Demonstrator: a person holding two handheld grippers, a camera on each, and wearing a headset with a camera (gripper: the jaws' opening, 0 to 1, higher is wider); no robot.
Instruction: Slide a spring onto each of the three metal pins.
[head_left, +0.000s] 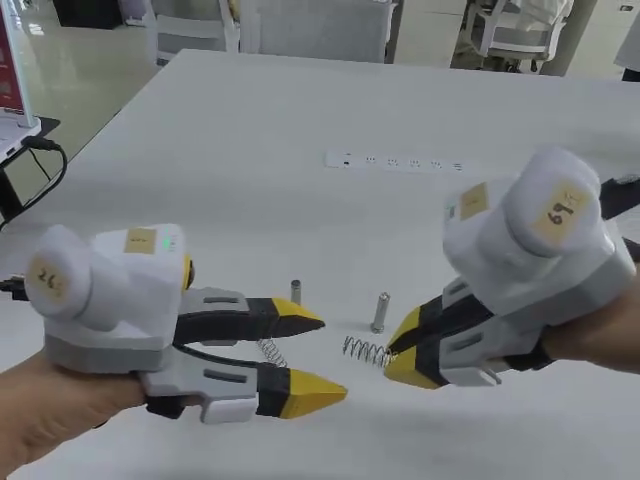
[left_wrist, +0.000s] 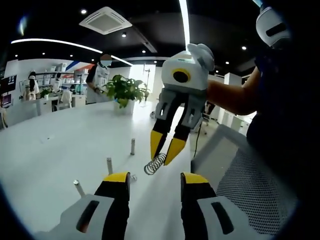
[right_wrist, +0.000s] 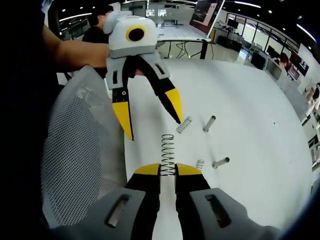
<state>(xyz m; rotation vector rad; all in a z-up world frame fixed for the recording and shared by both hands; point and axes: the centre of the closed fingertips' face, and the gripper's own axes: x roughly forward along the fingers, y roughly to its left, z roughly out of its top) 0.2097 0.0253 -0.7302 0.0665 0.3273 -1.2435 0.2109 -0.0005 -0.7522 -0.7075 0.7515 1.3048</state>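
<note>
White workbench (head_left: 300, 120) | right gripper (head_left: 400, 352) clenched on one end of silver coil spring (head_left: 364, 351) | left gripper (head_left: 333, 357) released, jaws apart | second coil spring (head_left: 270, 352) on bench by its jaws | two grey metal pins (head_left: 380, 312) upright nearby

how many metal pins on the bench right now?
3, all upright on the table, in a diagonal row ahead of the left gripper: nearest pin, middle pin, farthest pin. In the head view a gripper may hide one.
</note>
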